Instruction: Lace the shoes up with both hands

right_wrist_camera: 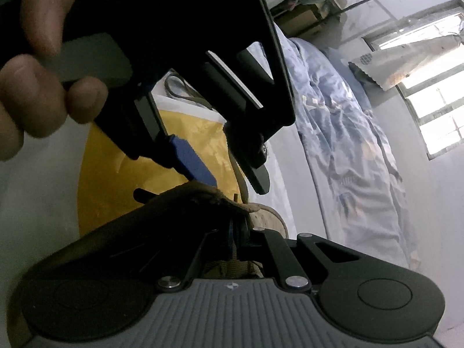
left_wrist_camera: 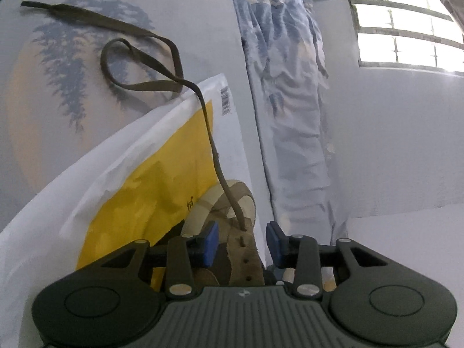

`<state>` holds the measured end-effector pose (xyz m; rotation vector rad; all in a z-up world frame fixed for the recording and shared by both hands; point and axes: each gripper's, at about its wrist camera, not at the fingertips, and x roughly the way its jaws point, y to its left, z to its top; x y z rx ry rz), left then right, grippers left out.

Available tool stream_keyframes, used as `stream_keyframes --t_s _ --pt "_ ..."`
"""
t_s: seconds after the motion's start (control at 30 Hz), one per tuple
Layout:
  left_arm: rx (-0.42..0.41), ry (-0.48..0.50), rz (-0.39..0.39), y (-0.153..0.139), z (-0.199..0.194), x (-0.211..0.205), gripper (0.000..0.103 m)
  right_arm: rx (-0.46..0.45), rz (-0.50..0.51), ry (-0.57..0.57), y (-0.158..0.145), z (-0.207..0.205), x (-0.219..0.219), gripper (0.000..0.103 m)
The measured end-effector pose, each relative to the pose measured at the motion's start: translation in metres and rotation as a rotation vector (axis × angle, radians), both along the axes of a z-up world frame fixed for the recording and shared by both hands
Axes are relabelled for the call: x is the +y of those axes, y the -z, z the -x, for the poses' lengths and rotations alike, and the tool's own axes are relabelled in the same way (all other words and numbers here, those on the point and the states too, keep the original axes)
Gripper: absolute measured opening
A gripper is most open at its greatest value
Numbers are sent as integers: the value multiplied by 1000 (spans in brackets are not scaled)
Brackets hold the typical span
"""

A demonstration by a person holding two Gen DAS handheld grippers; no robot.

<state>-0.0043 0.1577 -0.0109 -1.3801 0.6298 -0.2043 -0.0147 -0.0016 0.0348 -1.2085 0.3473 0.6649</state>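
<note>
In the left wrist view a tan suede shoe (left_wrist_camera: 246,261) with a pale rubber toe lies between my left gripper's (left_wrist_camera: 242,243) blue pads, which stand apart, open. A dark olive lace (left_wrist_camera: 214,156) runs out of a front eyelet and loops away over the bedsheet. In the right wrist view my right gripper (right_wrist_camera: 237,240) has its pads close together, pinched on the lace end (right_wrist_camera: 235,200) by the shoe's eyelet flap (right_wrist_camera: 203,197). The left gripper's blue pad (right_wrist_camera: 194,162) and the person's hand (right_wrist_camera: 43,87) hang just above the shoe.
The shoe rests on a white and yellow plastic bag (left_wrist_camera: 139,179) on a grey printed bedsheet (left_wrist_camera: 58,87). A crumpled blue quilt (left_wrist_camera: 290,87) lies along the bed's far side, by a grey wall with a barred window (left_wrist_camera: 406,29).
</note>
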Motion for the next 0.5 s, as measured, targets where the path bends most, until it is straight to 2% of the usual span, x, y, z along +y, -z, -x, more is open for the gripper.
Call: stream_keyframes --t_s 0.07,0.27,0.5 --pt "1 -5 7 2 -1 0 19 -1 -1 3 0 1 2 1" --pt "15 -10 -16 1 -5 -1 2 -5 -2 16 2 -3 7 1" --pt "-1 10 -49 -4 -5 0 0 -4 -27 85 1 -2 9 1"
